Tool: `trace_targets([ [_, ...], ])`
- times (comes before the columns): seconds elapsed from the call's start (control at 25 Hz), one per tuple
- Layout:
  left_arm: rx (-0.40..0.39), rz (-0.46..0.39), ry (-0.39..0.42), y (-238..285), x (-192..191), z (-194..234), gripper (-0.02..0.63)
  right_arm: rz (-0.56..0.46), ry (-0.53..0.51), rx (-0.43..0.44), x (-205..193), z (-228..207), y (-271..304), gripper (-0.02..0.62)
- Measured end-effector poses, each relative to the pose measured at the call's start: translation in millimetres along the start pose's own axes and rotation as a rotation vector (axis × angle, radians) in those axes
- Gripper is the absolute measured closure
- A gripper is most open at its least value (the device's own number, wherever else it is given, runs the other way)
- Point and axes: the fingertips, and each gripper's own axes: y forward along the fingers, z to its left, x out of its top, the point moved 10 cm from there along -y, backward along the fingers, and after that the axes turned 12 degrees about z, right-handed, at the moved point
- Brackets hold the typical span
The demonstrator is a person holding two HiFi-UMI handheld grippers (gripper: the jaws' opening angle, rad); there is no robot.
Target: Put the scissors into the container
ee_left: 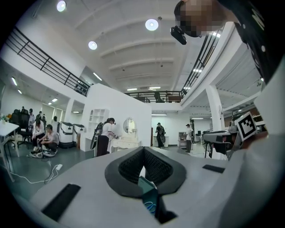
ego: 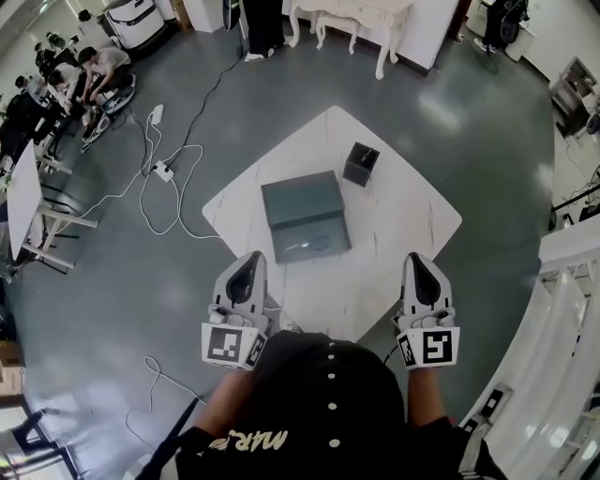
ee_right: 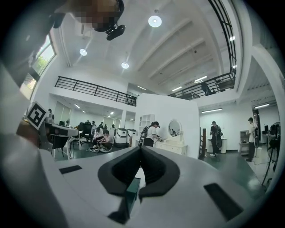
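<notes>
The scissors (ego: 315,243), with pale blue handles, lie on the near half of a flat grey-green box (ego: 300,202) in the middle of the white table (ego: 412,220). A small dark square container (ego: 360,163) stands beyond the box, to its right. My left gripper (ego: 250,260) and right gripper (ego: 418,260) hover over the table's near edge, both short of the box, both shut and empty. In the left gripper view the shut gripper (ee_left: 143,151) leaves a slit showing the blue scissors handles (ee_left: 150,207). The right gripper (ee_right: 140,151) shows only the box edge (ee_right: 132,190) through its slit.
The table stands on a grey floor. White cables and a power strip (ego: 162,171) trail on the left. People sit at the far left (ego: 94,70). White furniture (ego: 352,19) stands at the back and a white railing (ego: 562,319) runs on the right.
</notes>
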Motion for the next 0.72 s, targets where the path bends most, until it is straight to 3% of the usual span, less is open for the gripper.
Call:
trace_targets([
  [0.72,-0.011,0.014,-0.004,5.4,-4.3,0.5,0.580,0.040,-0.017,0.050,-3.2,9.1,12.5,0.581],
])
